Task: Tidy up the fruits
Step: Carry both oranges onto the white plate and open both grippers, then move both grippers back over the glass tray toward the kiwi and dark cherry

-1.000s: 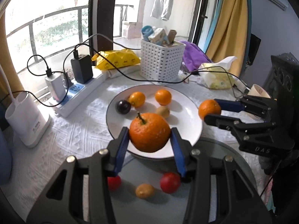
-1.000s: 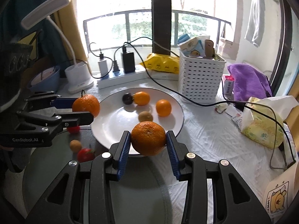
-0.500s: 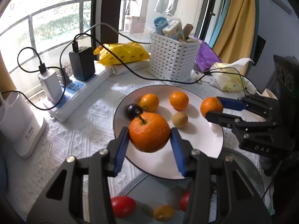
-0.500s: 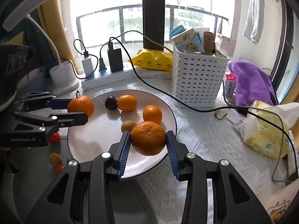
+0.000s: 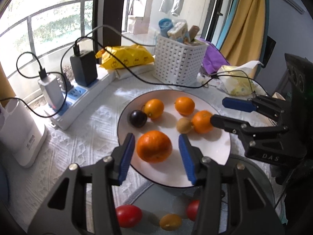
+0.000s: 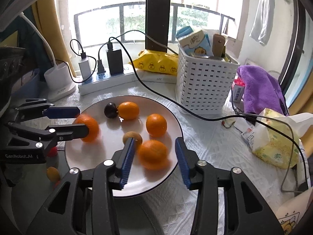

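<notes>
A white plate (image 5: 219, 156) (image 6: 97, 156) holds two small oranges, a dark plum (image 5: 138, 118) (image 6: 110, 110) and a brown kiwi (image 5: 183, 125) (image 6: 133, 136). My left gripper (image 5: 156, 148) is open, with a large orange (image 5: 154, 146) (image 6: 88, 127) lying on the plate between its fingers. My right gripper (image 6: 154, 154) is open too, with another large orange (image 6: 153, 153) (image 5: 202, 121) on the plate between its fingers. Two red tomatoes (image 5: 128, 215) and a small yellow fruit (image 5: 170, 221) lie on the grey mat in front of the plate.
A white basket (image 6: 205, 86) of cartons stands behind the plate. A power strip (image 6: 105, 82) with chargers and a black cable (image 6: 176, 105) lie at the back. A yellow packet, purple cloth (image 6: 260, 88), tissue pack (image 6: 273, 141) and white lamp base (image 6: 58, 82) surround them.
Both grippers moved forward over the plate, lowered and opened. Each large orange has left its jaws and now lies on the plate.
</notes>
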`<control>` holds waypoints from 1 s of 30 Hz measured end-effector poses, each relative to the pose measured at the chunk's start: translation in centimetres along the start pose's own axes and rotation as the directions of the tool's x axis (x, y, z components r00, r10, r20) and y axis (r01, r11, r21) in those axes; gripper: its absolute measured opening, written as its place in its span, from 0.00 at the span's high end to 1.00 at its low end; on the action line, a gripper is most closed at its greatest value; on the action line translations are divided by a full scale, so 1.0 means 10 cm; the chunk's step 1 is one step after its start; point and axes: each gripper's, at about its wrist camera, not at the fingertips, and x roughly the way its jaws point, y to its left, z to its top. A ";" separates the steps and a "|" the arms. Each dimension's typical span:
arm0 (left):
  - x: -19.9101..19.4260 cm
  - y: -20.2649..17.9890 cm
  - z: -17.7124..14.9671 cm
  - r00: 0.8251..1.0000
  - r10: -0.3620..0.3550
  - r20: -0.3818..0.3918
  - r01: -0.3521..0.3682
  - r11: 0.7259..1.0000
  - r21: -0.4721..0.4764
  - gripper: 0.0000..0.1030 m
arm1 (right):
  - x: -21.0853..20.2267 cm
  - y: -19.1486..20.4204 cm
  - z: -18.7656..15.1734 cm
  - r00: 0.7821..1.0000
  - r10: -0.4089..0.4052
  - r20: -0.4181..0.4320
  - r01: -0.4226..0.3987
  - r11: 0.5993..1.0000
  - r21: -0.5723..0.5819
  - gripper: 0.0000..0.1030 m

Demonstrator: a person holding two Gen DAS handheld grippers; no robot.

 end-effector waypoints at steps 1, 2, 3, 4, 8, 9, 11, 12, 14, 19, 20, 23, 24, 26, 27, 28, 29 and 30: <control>-0.02 -0.01 0.00 1.000 0.003 0.005 -0.003 1.000 0.002 0.53 | -0.03 0.00 0.00 1.000 -0.002 0.004 0.002 1.000 0.001 0.51; -0.05 -0.01 0.00 1.000 0.006 0.010 -0.006 1.000 0.001 0.53 | -0.05 0.00 -0.01 1.000 -0.001 0.008 0.001 1.000 0.003 0.51; -0.07 -0.01 0.01 1.000 0.009 0.013 -0.009 1.000 -0.001 0.53 | -0.08 0.00 -0.01 1.000 0.000 0.013 0.000 1.000 0.005 0.51; -0.10 0.00 0.00 1.000 0.013 0.017 -0.013 1.000 -0.004 0.53 | -0.11 0.00 -0.02 1.000 0.001 0.017 -0.002 1.000 0.007 0.51; -0.21 -0.02 -0.02 0.999 0.026 0.037 -0.026 1.000 0.007 0.53 | -0.20 0.01 -0.08 1.000 0.010 0.024 -0.010 1.000 0.007 0.51; -0.24 -0.03 -0.02 0.999 0.029 0.042 -0.029 1.000 0.011 0.53 | -0.23 0.02 -0.09 1.000 0.013 0.025 -0.013 1.000 0.006 0.51; -0.30 -0.05 -0.03 0.998 0.029 0.053 -0.030 0.999 0.021 0.53 | -0.28 0.02 -0.13 0.999 0.019 0.029 -0.019 1.000 0.007 0.51; -0.33 -0.07 -0.04 0.998 0.029 0.058 -0.031 0.999 0.026 0.53 | -0.30 0.03 -0.14 0.999 0.021 0.030 -0.021 1.000 0.007 0.51; -0.39 -0.10 -0.07 0.997 0.029 0.065 -0.031 0.999 0.034 0.53 | -0.35 0.05 -0.18 0.999 0.026 0.036 -0.026 1.000 0.006 0.51; -0.51 -0.16 -0.17 0.997 0.034 0.070 -0.038 0.998 0.056 0.53 | -0.49 0.10 -0.23 0.997 0.047 0.053 -0.048 0.999 0.012 0.51; -0.53 -0.17 -0.20 0.997 0.033 0.069 -0.037 0.998 0.055 0.53 | -0.51 0.11 -0.24 0.997 0.050 0.054 -0.050 0.999 0.011 0.51; -0.59 -0.17 -0.28 0.997 0.034 0.066 -0.037 0.998 0.052 0.53 | -0.57 0.18 -0.28 0.996 0.067 0.058 -0.068 0.998 0.003 0.51; -0.60 -0.17 -0.31 0.997 0.033 0.064 -0.037 0.998 0.051 0.53 | -0.58 0.20 -0.29 0.996 0.071 0.059 -0.071 0.997 0.003 0.51; -0.62 -0.18 -0.37 0.998 0.034 0.057 -0.037 0.998 0.051 0.53 | -0.60 0.24 -0.32 0.995 0.081 0.059 -0.081 0.997 0.001 0.51; -0.62 -0.18 -0.40 0.998 0.035 0.054 -0.038 0.998 0.052 0.53 | -0.61 0.26 -0.33 0.995 0.086 0.059 -0.086 0.996 0.000 0.51; -0.63 -0.19 -0.43 0.998 0.037 0.051 -0.039 0.998 0.052 0.53 | -0.62 0.28 -0.35 0.994 0.091 0.058 -0.091 0.996 -0.001 0.51; -0.63 -0.19 -0.46 0.998 0.038 0.049 -0.040 0.998 0.053 0.53 | -0.63 0.29 -0.37 0.994 0.095 0.056 -0.095 0.995 -0.001 0.51; -0.64 -0.20 -0.48 0.998 0.039 0.047 -0.041 0.998 0.054 0.53 | -0.63 0.30 -0.38 0.994 0.098 0.055 -0.098 0.995 0.000 0.51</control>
